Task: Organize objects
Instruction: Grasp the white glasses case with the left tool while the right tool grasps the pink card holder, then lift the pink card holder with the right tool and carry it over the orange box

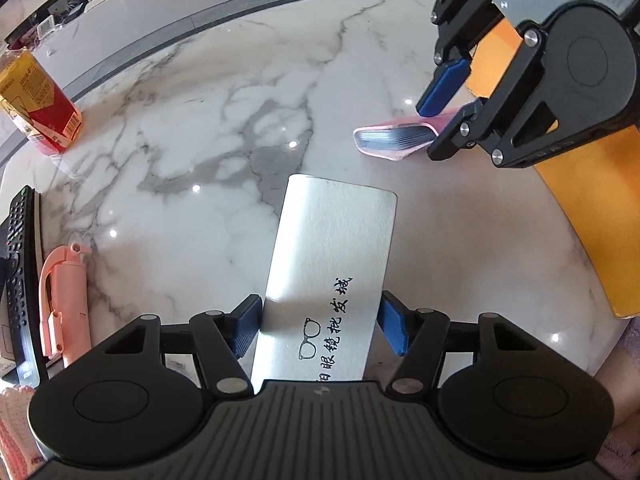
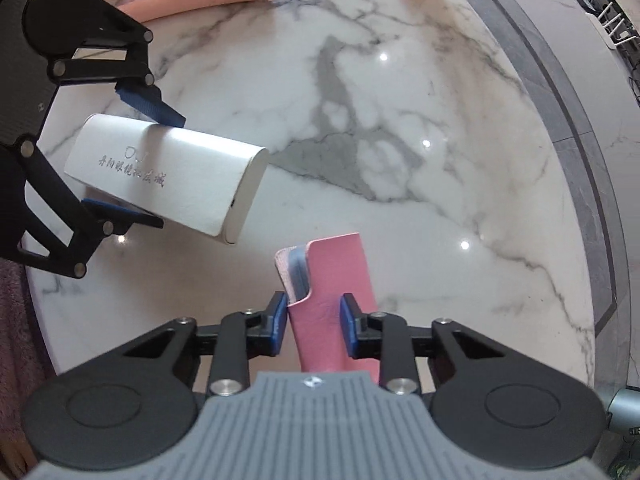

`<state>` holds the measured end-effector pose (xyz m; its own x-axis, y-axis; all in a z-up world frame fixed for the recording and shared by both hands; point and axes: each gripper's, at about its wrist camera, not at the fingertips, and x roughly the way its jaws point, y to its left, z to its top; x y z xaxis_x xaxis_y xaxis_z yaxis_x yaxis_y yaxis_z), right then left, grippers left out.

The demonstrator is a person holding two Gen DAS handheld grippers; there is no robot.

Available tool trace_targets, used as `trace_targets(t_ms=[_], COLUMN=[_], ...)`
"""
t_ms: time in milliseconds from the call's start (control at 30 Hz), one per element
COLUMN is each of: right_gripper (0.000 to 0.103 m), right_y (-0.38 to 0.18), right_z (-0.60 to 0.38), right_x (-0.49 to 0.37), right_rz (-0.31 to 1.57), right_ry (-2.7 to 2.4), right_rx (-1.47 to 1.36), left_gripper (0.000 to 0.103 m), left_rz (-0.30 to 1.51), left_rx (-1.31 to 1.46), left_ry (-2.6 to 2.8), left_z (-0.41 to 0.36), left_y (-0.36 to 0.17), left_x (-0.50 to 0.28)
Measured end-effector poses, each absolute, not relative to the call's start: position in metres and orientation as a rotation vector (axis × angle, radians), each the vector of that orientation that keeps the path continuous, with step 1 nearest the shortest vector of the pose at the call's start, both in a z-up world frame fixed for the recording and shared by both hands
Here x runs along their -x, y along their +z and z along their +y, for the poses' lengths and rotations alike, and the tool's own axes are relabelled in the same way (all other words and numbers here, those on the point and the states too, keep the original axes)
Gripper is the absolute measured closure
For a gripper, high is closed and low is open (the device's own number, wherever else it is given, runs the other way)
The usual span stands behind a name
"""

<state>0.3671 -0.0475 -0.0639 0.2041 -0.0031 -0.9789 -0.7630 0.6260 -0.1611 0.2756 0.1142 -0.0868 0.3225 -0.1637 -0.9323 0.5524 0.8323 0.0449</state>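
My left gripper is shut on a white glasses case printed with black characters, holding it by its near end above the marble table. The case also shows in the right wrist view, between the left gripper's blue pads. My right gripper is shut on a pink sleeve with a grey-blue lining at its open end. In the left wrist view the sleeve sticks out of the right gripper at the upper right.
A red and yellow carton stands at the table's far left. A pink folded tool and a black remote lie at the left edge. An orange board lies on the right. The table's curved rim runs along the right.
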Motion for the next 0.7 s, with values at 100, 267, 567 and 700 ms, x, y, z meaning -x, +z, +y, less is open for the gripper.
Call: trace_targets(t_ms=[100, 267, 567, 700], right_gripper=[0.079, 0.087, 0.088, 0.088], right_y=[-0.062, -0.041, 0.016, 0.052], right_z=[-0.051, -0.066, -0.081, -0.092], right_x=[-0.360, -0.356, -0.317, -0.300], right_rz=[1.248, 1.263, 1.180, 1.120], right_ry=[0.578, 0.559, 0.502, 0.465], right_rx=[0.761, 0.595, 0.493, 0.451], left_gripper=[0.030, 0.031, 0.031, 0.031], left_rz=[1.144, 1.146, 1.090, 1.042], left_rx=[-0.363, -0.312, -0.298, -0.335], left_ry=[-0.468, -0.449, -0.467, -0.483], left_z=[0.117, 0.116, 0.099, 0.085], left_y=[-0.074, -0.059, -0.026, -0.004], left_x=[-0.267, -0.263, -0.248, -0.239])
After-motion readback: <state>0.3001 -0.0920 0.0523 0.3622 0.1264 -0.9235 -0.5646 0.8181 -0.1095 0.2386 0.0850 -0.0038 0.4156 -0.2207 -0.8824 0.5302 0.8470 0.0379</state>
